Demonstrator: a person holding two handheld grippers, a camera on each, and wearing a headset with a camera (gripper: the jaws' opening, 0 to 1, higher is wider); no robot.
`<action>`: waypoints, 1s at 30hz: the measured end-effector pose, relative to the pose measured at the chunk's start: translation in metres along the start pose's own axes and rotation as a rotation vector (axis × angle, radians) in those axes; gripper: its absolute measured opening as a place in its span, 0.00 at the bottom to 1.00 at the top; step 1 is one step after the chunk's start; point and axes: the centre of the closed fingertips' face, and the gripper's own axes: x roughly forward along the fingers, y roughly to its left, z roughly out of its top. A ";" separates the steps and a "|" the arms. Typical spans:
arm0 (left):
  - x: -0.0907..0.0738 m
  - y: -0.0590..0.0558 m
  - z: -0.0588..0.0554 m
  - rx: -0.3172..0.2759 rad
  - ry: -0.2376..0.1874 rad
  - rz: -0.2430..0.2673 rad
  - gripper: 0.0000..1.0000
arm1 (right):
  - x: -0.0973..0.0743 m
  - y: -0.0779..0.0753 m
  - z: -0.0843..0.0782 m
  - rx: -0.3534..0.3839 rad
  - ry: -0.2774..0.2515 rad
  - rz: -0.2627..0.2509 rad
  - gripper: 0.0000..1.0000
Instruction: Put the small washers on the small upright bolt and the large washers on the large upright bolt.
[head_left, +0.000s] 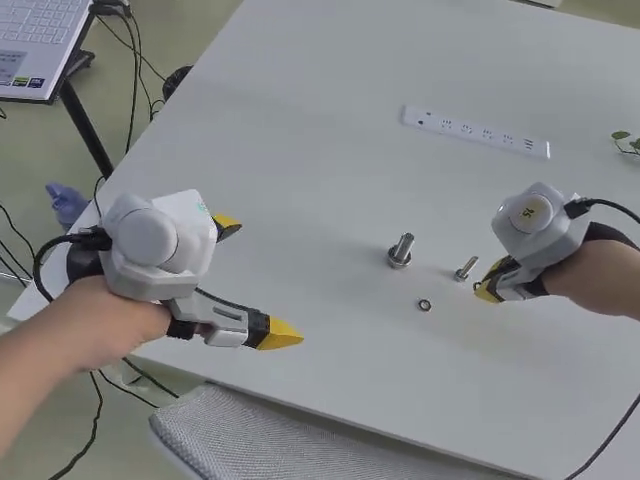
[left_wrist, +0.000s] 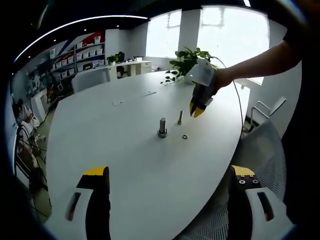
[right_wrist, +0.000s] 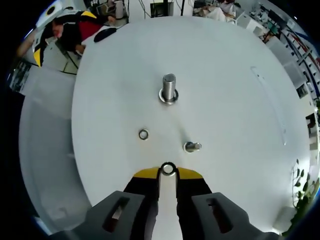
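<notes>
We pinch a small silver washer (right_wrist: 168, 168) in our downward-tilted right gripper (right_wrist: 168, 174). Our left gripper (left_wrist: 169, 172) hovers level, wide open.

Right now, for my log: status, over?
Left gripper open, idle. Right gripper shut on a washer. Loose washer near small bolt. Nothing in the way.

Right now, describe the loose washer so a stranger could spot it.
On the white table, two bolts stand upright: a large bolt and a small bolt. The washer lies flat, nearer the person than both. Unlike the ring pinched in the right gripper's fingers, it lies free.
</notes>
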 end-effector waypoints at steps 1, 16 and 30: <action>0.001 -0.002 0.001 0.011 -0.003 -0.008 1.00 | -0.001 -0.002 -0.002 0.003 0.001 -0.003 0.12; 0.003 -0.007 -0.003 0.052 0.008 -0.050 0.99 | -0.007 -0.023 -0.004 0.016 -0.005 -0.024 0.12; 0.005 -0.006 -0.011 0.031 0.033 -0.056 0.98 | -0.005 -0.038 0.023 0.007 -0.025 -0.034 0.12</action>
